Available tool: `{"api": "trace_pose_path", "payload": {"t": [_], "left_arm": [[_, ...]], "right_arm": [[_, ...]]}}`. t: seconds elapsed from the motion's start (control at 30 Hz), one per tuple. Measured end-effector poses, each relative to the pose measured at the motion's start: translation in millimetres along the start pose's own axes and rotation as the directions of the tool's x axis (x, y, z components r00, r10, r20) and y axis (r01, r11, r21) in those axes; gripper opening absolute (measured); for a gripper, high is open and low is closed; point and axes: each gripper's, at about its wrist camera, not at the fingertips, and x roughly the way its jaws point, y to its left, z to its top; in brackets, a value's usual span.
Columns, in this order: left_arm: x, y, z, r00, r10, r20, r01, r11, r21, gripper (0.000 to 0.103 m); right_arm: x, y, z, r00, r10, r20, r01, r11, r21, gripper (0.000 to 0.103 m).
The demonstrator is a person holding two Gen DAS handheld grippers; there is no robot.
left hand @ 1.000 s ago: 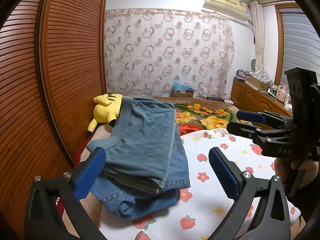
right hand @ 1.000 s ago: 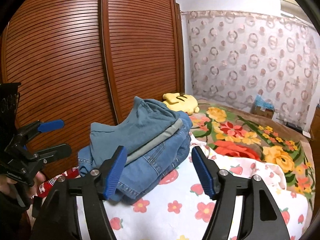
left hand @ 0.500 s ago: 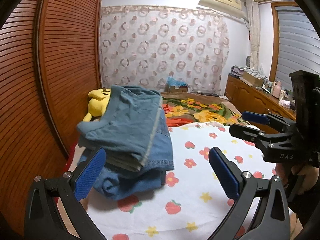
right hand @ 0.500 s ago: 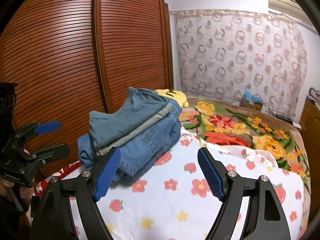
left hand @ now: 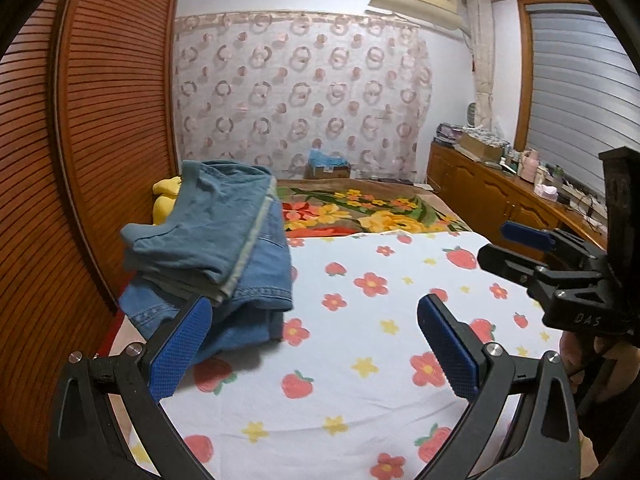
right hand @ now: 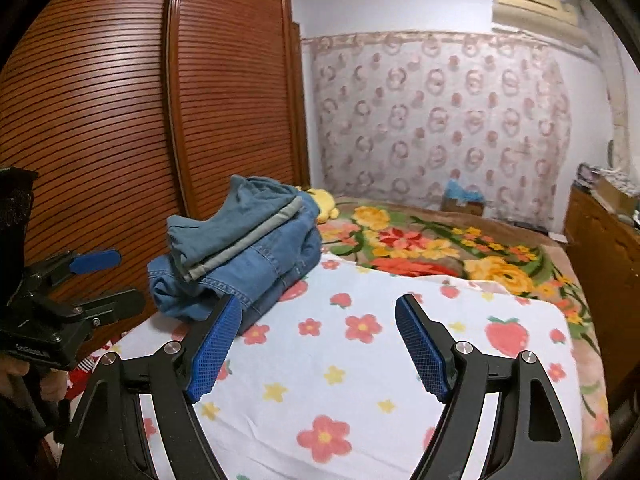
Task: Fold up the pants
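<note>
A stack of folded blue denim pants [left hand: 216, 248] lies on the left side of the bed, on a white blanket with flowers and strawberries [left hand: 360, 340]. It also shows in the right wrist view [right hand: 244, 256]. My left gripper [left hand: 312, 320] is open and empty, just in front of the stack. My right gripper [right hand: 318, 320] is open and empty above the blanket, right of the stack. The right gripper shows at the right edge of the left wrist view [left hand: 520, 248]. The left gripper shows at the left edge of the right wrist view [right hand: 104, 276].
A yellow plush toy [left hand: 164, 200] lies behind the stack by the slatted wooden wardrobe [left hand: 80, 160]. A floral blanket [left hand: 360, 212] covers the far bed. A wooden cabinet with clutter [left hand: 500, 192] runs along the right wall. A patterned curtain [left hand: 300, 100] hangs behind.
Both grippers have pulled back and up from the folded stack, which now sits farther away. Both stay open and empty.
</note>
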Motion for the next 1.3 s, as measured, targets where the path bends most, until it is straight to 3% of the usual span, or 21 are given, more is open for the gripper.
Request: {"api": "trace_pose_path", "payload": {"t": [0.47,0.93,1.3], "left_arm": [[-32,-43,-2,0.999,-0.044,0.021,0.043,0.998,0.041,0.103],[-50,-70,0,0.995,-0.092,0.038,0.089,0.994,0.063,0.103],[-61,-73,-4,0.996,-0.074,0.058,0.071,0.996,0.061,0.103]], "right_arm": [[-78,23,-28,0.994,-0.106,0.037,0.104,0.993,0.056,0.081],[-107,28,-30,0.985,-0.17,0.037,0.164,0.977,0.134,0.081],[-128,42,-38,0.973,-0.225,0.061,0.214,0.966,0.148,0.081]]}}
